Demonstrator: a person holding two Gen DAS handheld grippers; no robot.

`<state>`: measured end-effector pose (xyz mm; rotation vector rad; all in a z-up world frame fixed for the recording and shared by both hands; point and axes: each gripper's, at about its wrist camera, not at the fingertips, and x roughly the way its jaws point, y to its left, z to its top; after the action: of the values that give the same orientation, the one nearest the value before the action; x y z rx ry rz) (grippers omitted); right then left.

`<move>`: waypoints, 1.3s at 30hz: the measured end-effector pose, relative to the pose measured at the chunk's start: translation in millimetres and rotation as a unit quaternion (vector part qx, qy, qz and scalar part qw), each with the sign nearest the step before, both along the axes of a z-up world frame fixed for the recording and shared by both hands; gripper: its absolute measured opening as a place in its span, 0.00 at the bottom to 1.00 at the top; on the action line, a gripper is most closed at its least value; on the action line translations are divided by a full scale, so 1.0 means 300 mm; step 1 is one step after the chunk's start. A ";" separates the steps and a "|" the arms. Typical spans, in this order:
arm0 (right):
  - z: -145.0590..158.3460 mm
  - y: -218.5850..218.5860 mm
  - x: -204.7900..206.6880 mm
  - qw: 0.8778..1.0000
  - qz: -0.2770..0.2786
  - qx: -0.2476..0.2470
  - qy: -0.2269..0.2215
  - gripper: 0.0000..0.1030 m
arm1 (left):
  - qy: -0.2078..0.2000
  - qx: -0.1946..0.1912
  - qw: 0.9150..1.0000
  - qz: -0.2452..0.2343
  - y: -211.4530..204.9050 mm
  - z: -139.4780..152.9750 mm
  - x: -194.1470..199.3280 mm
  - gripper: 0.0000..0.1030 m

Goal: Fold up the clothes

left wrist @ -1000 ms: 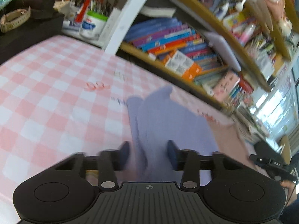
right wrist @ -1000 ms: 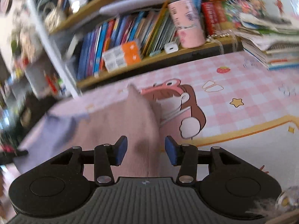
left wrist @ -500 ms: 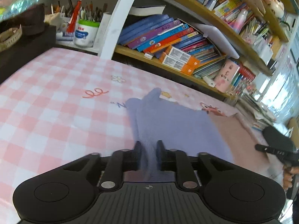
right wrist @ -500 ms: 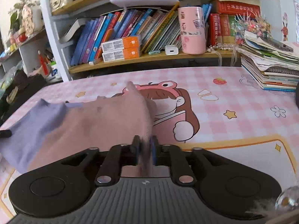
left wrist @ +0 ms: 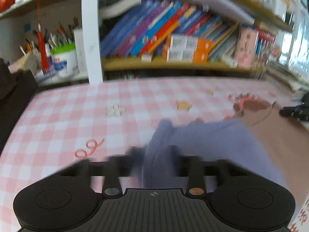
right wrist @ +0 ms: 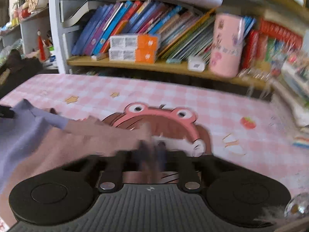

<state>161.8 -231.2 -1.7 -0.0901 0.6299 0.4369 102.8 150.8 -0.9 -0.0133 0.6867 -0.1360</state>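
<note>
A pink-and-white checked tablecloth covers the table and fills the middle of both views; in the right wrist view a cartoon figure in a pink frog hat is printed on it, its lower half hidden behind the gripper body. Beyond the far edge stands a bookshelf packed with slanted books, orange-and-white boxes and a pink cylinder; everything there is smeared by motion blur, so no titles can be read. At the far left of the left wrist view a white tub of pens stands behind a white post.

The garment, lilac at its left end and dusty pink at its right, stretches across the near part of the table between the two grippers. Its near edge is cut off by the gripper bodies, and whether it hangs clear of the cloth or drags on it cannot be told.

The left gripper has a bunched lilac fold between its fingers; blur smears the fingertips, but its jaws have just been closing and pinch the fabric. The right gripper has likewise just been closing, and its fingers stand nearly together on the pink edge, their tips a dark blur. At the far right of the left wrist view, the dark tip of the other gripper shows only partly.
</note>
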 end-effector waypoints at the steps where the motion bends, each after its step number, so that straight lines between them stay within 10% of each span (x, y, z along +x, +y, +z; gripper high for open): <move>1: 0.007 -0.016 -0.007 1.000 -0.004 0.017 -0.004 0.05 | -0.015 -0.022 1.000 -0.003 0.015 0.009 -0.017 0.04; 5: 0.024 -0.133 -0.036 0.990 -0.020 0.140 -0.004 0.05 | -0.070 -0.149 0.986 0.013 0.119 0.033 -0.078 0.04; 15: -0.064 -0.171 0.010 0.984 -0.045 0.160 0.059 0.08 | -0.014 -0.152 0.988 0.038 0.142 -0.077 -0.062 0.10; 17: -0.039 -0.179 -0.007 0.986 -0.049 0.151 0.052 0.34 | -0.019 -0.160 0.986 0.037 0.153 -0.064 -0.072 0.20; 20: -0.036 -0.206 -0.025 0.984 -0.043 0.160 0.061 0.40 | -0.023 -0.184 0.982 0.036 0.176 -0.066 -0.084 0.52; 39: -0.086 -0.162 -0.018 0.952 -0.038 0.262 0.156 0.16 | 0.007 -0.218 0.974 0.055 0.286 -0.114 -0.049 0.18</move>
<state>156.4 -279.7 -27.3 0.5177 0.8056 0.5360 88.1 236.7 -35.1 -0.4742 0.6586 -0.1787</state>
